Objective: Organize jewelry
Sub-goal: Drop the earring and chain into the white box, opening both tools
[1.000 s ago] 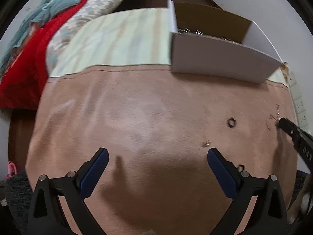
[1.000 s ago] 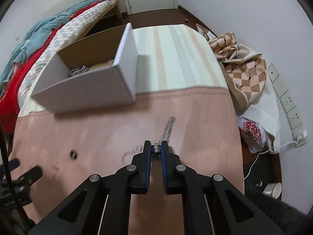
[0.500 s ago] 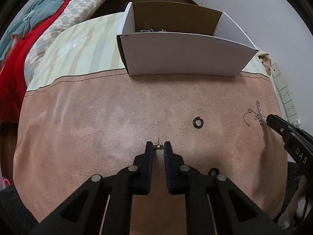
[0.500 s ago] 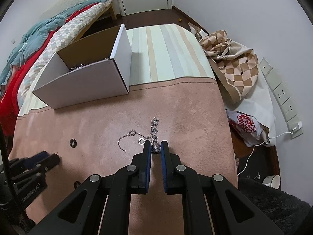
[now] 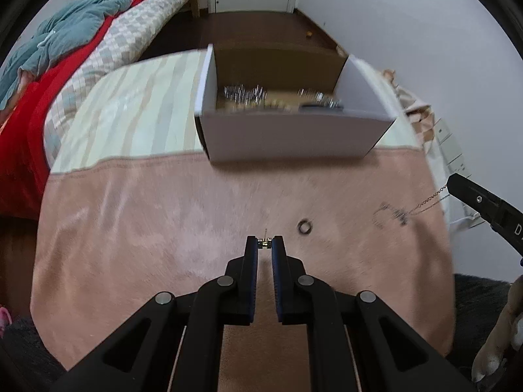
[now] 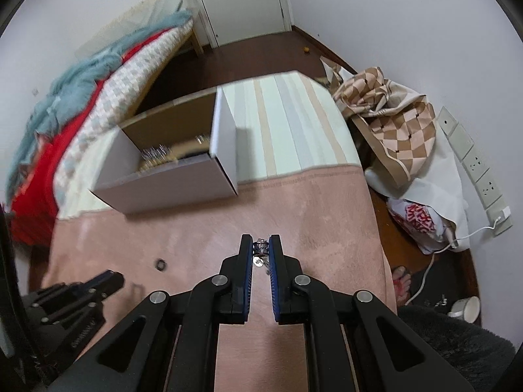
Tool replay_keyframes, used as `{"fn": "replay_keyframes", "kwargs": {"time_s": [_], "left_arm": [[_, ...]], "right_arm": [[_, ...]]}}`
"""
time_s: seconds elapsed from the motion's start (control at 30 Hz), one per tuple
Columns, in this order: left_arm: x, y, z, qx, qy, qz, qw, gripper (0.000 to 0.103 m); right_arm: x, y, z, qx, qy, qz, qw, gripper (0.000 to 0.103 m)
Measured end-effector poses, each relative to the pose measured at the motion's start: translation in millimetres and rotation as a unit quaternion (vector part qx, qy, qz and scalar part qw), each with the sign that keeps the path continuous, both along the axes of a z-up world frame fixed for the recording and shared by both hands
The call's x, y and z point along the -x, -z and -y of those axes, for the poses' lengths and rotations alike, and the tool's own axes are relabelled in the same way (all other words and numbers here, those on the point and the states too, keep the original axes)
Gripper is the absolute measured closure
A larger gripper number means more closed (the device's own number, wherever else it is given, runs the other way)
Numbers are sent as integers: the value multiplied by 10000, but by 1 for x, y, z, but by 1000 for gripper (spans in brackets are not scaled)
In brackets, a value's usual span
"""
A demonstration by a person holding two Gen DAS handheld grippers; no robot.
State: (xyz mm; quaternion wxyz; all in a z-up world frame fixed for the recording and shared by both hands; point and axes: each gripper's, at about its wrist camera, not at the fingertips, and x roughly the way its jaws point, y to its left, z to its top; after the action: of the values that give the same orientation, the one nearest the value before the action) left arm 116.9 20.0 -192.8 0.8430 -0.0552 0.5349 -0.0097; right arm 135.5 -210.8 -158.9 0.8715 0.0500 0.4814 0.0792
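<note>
A small gold earring (image 5: 264, 243) is pinched crosswise between the tips of the left tongs (image 5: 264, 245), which are pressed together on it above the pink cloth (image 5: 163, 245) covering the surface. The right tongs (image 6: 261, 248) are likewise closed, pinching a silver beaded charm (image 6: 261, 247) from which a thin chain (image 5: 428, 201) hangs; in the left wrist view this chain trails from the right tongs down to a blurred tangle (image 5: 392, 214) at the cloth. A dark ring (image 5: 304, 227) lies loose on the cloth, just right of the left tongs' tips. Beyond it, an open white cardboard box (image 5: 287, 137) stands where the pink cloth meets a striped cloth (image 5: 137, 104); blurred silver pieces (image 5: 248, 93) lie on its floor. To the left is a bed with red and teal bedding (image 6: 65, 121); to the right a checked fabric heap (image 6: 392, 111) and wall sockets (image 6: 470, 160).
</note>
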Motion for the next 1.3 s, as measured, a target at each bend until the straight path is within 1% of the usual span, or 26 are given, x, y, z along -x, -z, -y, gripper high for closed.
{"fn": "replay_keyframes", "kwargs": {"time_s": [0.23, 0.33, 0.47, 0.6, 0.77, 0.87, 0.93, 1.0, 1.07, 1.17, 1.27, 1.3], "left_arm": [[-11, -47, -7, 215, 44, 345, 9992, 97], [-14, -58, -8, 253, 24, 462, 9986, 97], [-14, -66, -9, 405, 47, 460, 9981, 97], [-20, -77, -10, 466, 81, 487, 9977, 97], [-35, -100, -17, 551, 117, 588, 9967, 97], [-48, -114, -23, 597, 120, 662, 9959, 97], [-57, -120, -26, 628, 142, 678, 9956, 97], [-69, -122, -29, 651, 136, 685, 9954, 97], [-82, -119, -33, 640, 103, 623, 9959, 97], [-104, -104, -38, 650, 94, 410, 9970, 97], [-126, -83, -41, 735, 85, 126, 9972, 97], [-131, -77, -42, 773, 97, 47, 9970, 97]], "right_arm": [[-1, -56, 5, -310, -119, 396, 9987, 93], [-4, -66, 7, -383, -151, 465, 9981, 93], [-9, -65, 11, -502, -161, 331, 9981, 93], [-12, -81, 9, -523, -301, 413, 9973, 93], [-18, -123, -1, -629, -530, 723, 9940, 93], [-24, -153, -10, -730, -703, 930, 9905, 93], [-33, -173, -18, -758, -836, 1061, 9879, 93], [-42, -184, -27, -762, -933, 1136, 9862, 93], [-55, -189, -37, -713, -1014, 1166, 9854, 93], [-79, -182, -54, -636, -1113, 1051, 9862, 93], [-107, -158, -68, -570, -1155, 782, 9886, 93], [-117, -145, -72, -567, -1167, 645, 9894, 93]]}}
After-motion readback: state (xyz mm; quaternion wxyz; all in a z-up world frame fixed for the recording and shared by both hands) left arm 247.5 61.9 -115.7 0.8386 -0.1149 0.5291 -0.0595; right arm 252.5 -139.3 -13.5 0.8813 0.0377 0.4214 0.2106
